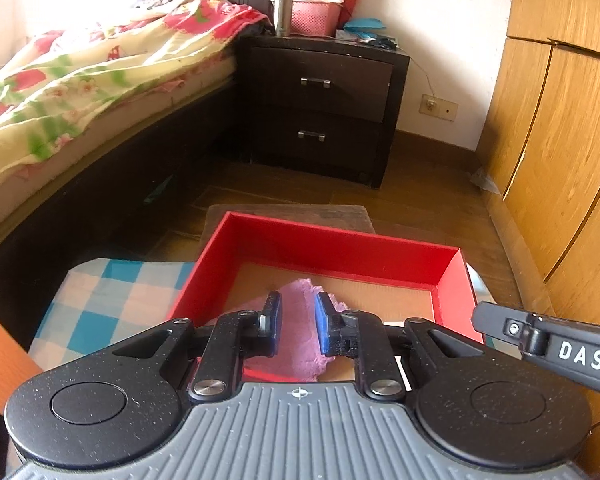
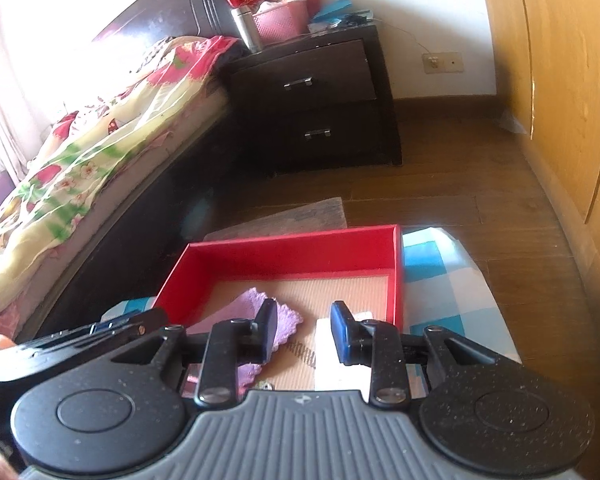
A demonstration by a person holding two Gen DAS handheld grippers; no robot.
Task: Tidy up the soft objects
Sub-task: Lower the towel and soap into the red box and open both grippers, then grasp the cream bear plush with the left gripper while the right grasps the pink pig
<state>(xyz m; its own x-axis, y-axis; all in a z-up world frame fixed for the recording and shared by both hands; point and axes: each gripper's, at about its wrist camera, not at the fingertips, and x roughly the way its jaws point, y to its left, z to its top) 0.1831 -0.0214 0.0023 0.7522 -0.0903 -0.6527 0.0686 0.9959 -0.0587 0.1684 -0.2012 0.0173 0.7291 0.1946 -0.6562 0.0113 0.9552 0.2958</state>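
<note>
The left gripper hangs over the near part of the shallow red cardboard box, its blue-padded jaws parted narrowly with nothing between them; the fuzzy pink-purple cloth lies directly below, on the box's tan corrugated floor, and whether the pads touch it cannot be told. The right gripper hovers near the same box, jaws moderately open and holding nothing; the cloth sits below and left of its left finger, while a white flat piece lies under the right finger. White letters "DAS" mark the right gripper's body; the box rests on a blue-and-white checked bench cover; beyond stand a dark two-drawer nightstand, a bed with floral quilt, and a wooden wardrobe.
</note>
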